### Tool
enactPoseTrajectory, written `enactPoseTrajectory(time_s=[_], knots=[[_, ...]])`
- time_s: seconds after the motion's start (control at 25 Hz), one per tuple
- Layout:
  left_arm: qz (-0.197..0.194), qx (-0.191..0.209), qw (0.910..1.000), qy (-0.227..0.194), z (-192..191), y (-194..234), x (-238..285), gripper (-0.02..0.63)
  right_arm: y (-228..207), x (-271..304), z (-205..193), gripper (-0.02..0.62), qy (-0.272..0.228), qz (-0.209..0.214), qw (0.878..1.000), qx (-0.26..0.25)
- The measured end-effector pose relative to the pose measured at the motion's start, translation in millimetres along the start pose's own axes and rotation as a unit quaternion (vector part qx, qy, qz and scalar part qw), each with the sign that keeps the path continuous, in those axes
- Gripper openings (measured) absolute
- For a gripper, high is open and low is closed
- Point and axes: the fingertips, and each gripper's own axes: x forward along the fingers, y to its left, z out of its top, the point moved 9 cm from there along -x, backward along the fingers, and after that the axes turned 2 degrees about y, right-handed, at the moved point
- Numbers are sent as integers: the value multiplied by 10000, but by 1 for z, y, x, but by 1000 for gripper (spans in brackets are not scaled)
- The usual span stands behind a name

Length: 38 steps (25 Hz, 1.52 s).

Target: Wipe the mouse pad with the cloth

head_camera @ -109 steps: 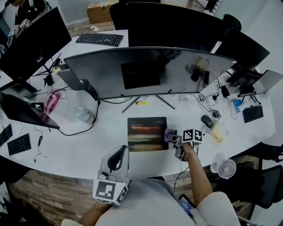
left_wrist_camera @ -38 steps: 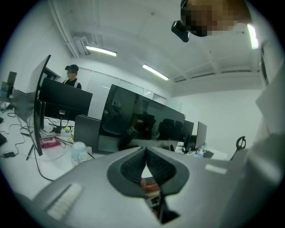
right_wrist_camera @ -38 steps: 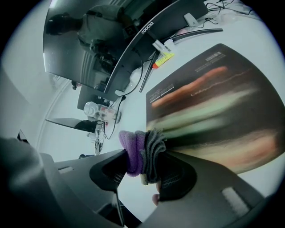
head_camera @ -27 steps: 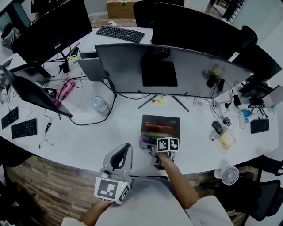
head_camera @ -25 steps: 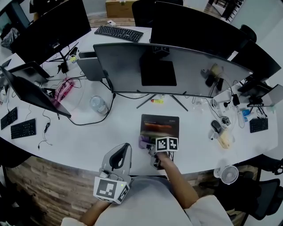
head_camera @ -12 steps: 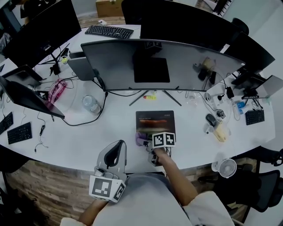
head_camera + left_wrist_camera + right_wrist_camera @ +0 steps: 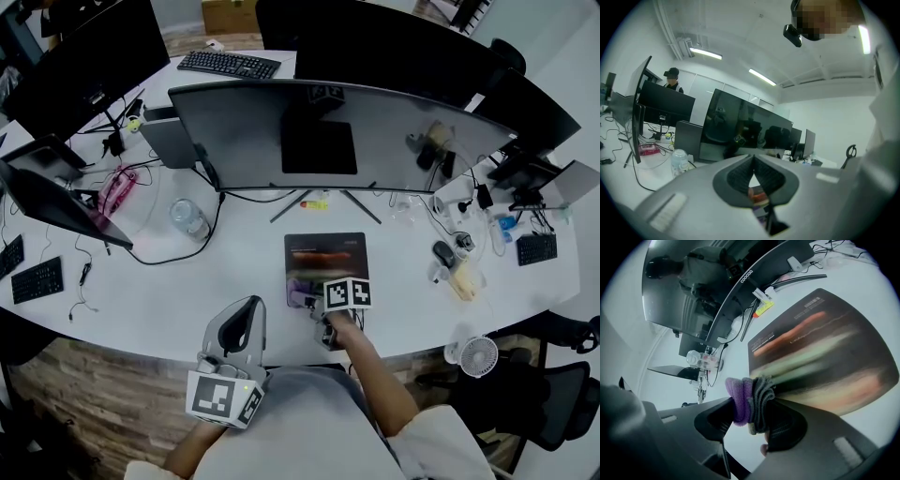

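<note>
A dark mouse pad [image 7: 325,257] with coloured streaks lies on the white desk in front of the curved monitor. My right gripper [image 7: 315,303] is at the pad's near left corner, shut on a bunched purple and grey cloth [image 7: 302,298]. In the right gripper view the cloth [image 7: 749,397] is squeezed between the jaws of the right gripper [image 7: 751,405] and rests against the mouse pad [image 7: 820,352] at its near corner. My left gripper [image 7: 244,321] hangs over the desk's near edge, left of the pad. In its own view the left gripper [image 7: 753,162] is shut with nothing held.
A wide curved monitor [image 7: 319,131] stands just behind the pad, with a yellow marker [image 7: 314,203] by its stand. A water bottle [image 7: 187,217] is at the left, a mouse [image 7: 442,253] and cables at the right. A small fan [image 7: 466,354] sits near the desk edge.
The right gripper has carried the cloth from the pad's right edge across to its near left corner. In the last second it barely shifts. The left gripper stays put.
</note>
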Motion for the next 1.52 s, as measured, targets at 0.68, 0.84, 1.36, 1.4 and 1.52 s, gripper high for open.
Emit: enactPoseTrajectory(time_s=[0.68,0.84,1.36,1.4,1.52], knots=[[-30,-29,10000,48,-3,-6,10,0,-14,-14,5,196,61,-81,9999,-112],[-93,-51,9999,61,-4,-10,15,0,-21,-21,7,196,37,-113,9999,-82],[-225,-103,9996,109,-4,-21,30,0,-44,-47,14,198,-26,-241,9997,33],[-237,-101,9996,113,-4,-22,31,0,-46,-50,15,198,-38,-252,9997,47],[-275,-98,9995,138,-5,-25,34,0,-51,-56,17,198,-74,-279,9995,83]])
